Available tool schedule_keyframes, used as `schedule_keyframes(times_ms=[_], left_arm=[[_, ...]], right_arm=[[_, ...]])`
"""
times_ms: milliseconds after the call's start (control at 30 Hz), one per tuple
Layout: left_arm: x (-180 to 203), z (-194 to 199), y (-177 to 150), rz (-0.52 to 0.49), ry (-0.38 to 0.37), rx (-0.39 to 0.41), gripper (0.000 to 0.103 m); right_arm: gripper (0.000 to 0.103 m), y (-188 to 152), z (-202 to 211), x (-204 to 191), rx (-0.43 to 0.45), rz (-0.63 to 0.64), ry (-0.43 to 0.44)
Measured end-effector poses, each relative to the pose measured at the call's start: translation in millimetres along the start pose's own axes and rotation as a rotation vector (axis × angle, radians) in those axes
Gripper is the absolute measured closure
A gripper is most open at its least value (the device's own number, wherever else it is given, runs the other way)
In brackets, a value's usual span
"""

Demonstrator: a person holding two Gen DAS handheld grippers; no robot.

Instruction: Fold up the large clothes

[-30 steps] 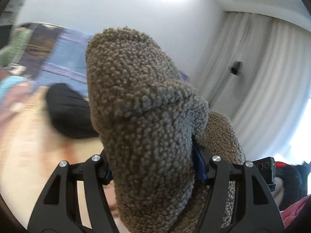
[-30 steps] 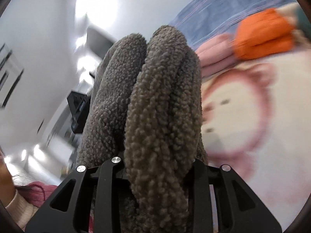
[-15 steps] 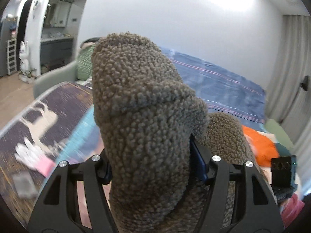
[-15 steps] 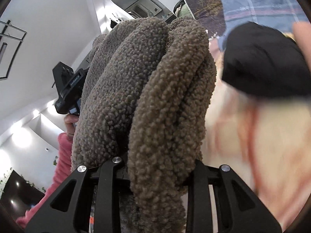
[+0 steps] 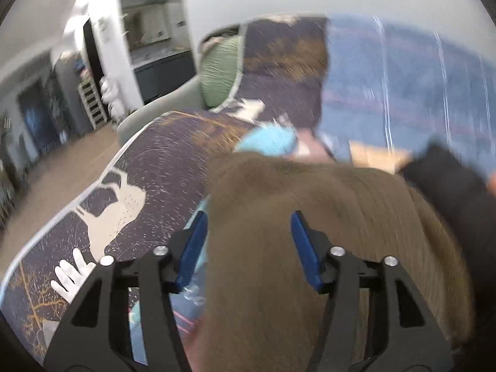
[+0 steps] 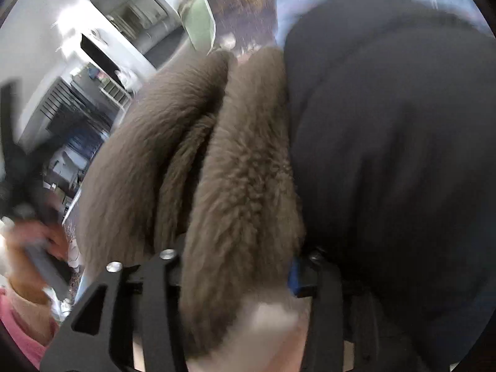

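Left wrist view: I'm looking over a dark patterned bedspread [image 5: 161, 167] with a pale deer print, everything smearing with blur.
Fleece garment [image 5: 310, 248]: a big brown bundle is bulging up between my left fingers and spilling past both of them.
Black garment [image 6: 387, 142]: it's filling the right side of the right wrist view, pressing against the fleece.
Left gripper [image 5: 248, 232]: blue pads are sitting either side of the fleece; I can't tell whether they're biting.
Right gripper [image 6: 238, 266]: it's clamping a thick fold of the fleece.
White glove [image 5: 69, 274]: it's lying flat on the bedspread, low left.
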State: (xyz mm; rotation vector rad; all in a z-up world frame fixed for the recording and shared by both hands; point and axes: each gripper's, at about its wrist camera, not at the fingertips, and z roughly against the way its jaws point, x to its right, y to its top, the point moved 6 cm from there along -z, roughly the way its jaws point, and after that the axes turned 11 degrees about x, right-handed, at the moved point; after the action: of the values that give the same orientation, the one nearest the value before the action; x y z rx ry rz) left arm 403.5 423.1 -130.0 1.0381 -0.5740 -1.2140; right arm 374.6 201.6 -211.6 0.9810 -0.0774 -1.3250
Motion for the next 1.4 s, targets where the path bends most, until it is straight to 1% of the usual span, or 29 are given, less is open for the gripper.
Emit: schedule_keyframes(times_ms=[33,67,100,133,167,200,233,267,300,333,400,433,467,500,567,600,633,733,800,833,867,900,933,1000,1100,1167,1267,1333,1400], left_arm=[[7,-3,-5,-0.026,-0.011,-0.001,0.039],[9,-6,-12,-0.036,0.001,0.035,0.039],[6,-6,-9,-0.029,0.019,0.061,0.039],[5,-5,-10,-0.019,0.026,0.064,0.039],[1,-3,-10,-0.001,0.019,0.042,0.038],[-3,-3,-11,0.008,0.021,0.030,0.033],[-6,-1,-9,0.011,0.032,0.027,0.031],[-11,3,-9,0.018,0.039,0.035,0.026],[-15,4,-11,0.026,0.036,0.040,0.022],[-16,8,-11,0.037,0.028,0.045,0.021],[-17,14,-17,0.068,0.014,0.056,0.017],[-16,24,-20,0.082,0.005,0.062,0.016],[-13,39,-23,0.111,-0.025,0.073,0.013],[-3,55,-28,0.135,-0.054,0.079,0.009],[11,88,-38,0.193,-0.137,0.097,0.002],[19,106,-41,0.208,-0.172,0.107,0.002],[26,120,-45,0.211,-0.191,0.111,0.002],[65,179,-60,0.168,-0.252,0.114,0.002],[89,212,-68,0.125,-0.284,0.119,0.002],[103,231,-72,0.095,-0.305,0.118,0.002],[119,254,-75,0.058,-0.340,0.125,0.002],[132,274,-77,0.038,-0.361,0.139,0.002],[142,294,-78,0.037,-0.378,0.159,0.002],[161,339,-78,0.066,-0.420,0.213,0.002],[180,386,-78,0.089,-0.446,0.259,0.002],[193,413,-79,0.092,-0.448,0.266,0.002],[211,441,-83,0.048,-0.450,0.265,0.002],[218,454,-86,0.030,-0.444,0.275,0.002],[222,465,-91,0.019,-0.431,0.280,0.002]], right_arm=[[0.059,-1,-2,1,-0.016,-0.011,-0.014],[0.059,-2,-1,-1,-0.013,-0.002,-0.021],[0.058,1,0,-1,-0.004,0.015,-0.024],[0.056,3,3,-8,0.006,0.029,-0.028],[0.054,2,10,-12,0.009,0.025,-0.030],[0.052,2,17,-16,0.011,0.016,-0.028],[0.049,0,31,-18,0.019,0.006,-0.018],[0.042,-1,46,-19,0.034,0.010,-0.005],[0.038,-1,56,-13,0.053,0.024,0.004],[0.033,-1,78,-15,0.087,0.063,0.005],[0.032,-11,119,-16,0.139,0.164,-0.018],[0.031,-16,140,-13,0.167,0.224,-0.039],[0.028,-18,153,-10,0.186,0.267,-0.065],[0.027,-27,177,-5,0.213,0.322,-0.109],[0.025,-44,209,5,0.237,0.379,-0.154],[0.021,-43,210,13,0.242,0.391,-0.168],[0.019,-53,228,19,0.257,0.403,-0.188],[0.015,-74,263,35,0.282,0.411,-0.240],[0.013,-92,305,50,0.308,0.395,-0.290],[0.011,-98,313,56,0.320,0.387,-0.310],[0.008,-106,331,62,0.340,0.375,-0.337],[0.007,-106,334,64,0.350,0.365,-0.349],[0.006,-110,356,72,0.368,0.346,-0.375],[0.006,-118,387,83,0.399,0.305,-0.409],[0.005,-123,423,92,0.446,0.261,-0.456],[0.005,-128,445,96,0.469,0.251,-0.489],[0.004,-139,472,102,0.502,0.232,-0.524],[0.004,-146,487,105,0.519,0.221,-0.529],[0.004,-151,493,106,0.521,0.216,-0.523]])
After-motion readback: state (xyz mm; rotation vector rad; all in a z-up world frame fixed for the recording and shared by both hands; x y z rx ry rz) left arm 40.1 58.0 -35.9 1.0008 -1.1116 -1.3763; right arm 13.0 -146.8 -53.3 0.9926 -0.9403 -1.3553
